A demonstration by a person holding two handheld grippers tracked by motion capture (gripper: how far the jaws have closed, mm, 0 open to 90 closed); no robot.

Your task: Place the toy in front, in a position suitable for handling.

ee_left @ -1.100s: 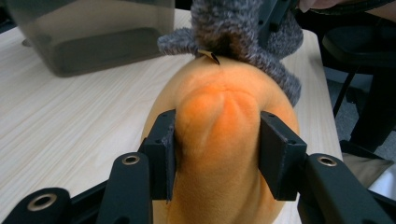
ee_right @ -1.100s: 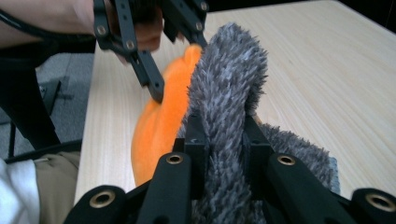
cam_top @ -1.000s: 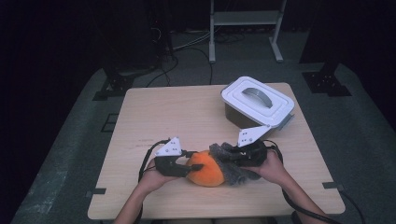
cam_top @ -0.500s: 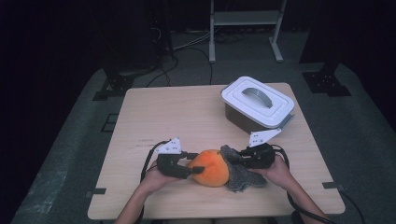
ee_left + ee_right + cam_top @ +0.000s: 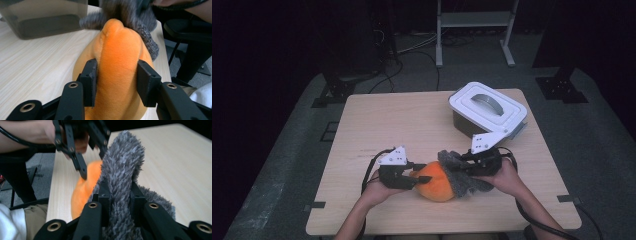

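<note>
Plush orange toy lies on the near edge of the surface, pinched in the left gripper, whose jaws have just been closing on its soft body. Right gripper is clamped on the grey furry fabric wrapped over the toy's far side. The step looks like pulling the two apart, which calls for a firm left hold while the right draws away.

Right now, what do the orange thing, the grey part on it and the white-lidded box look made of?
Orange body: soft plush, short velvety pile, bulging between the fingers. Grey part: shaggy, longer-fibred fleece or faux fur. Box: probably hard plastic, smoky translucent walls under a smooth matte white lid.
</note>
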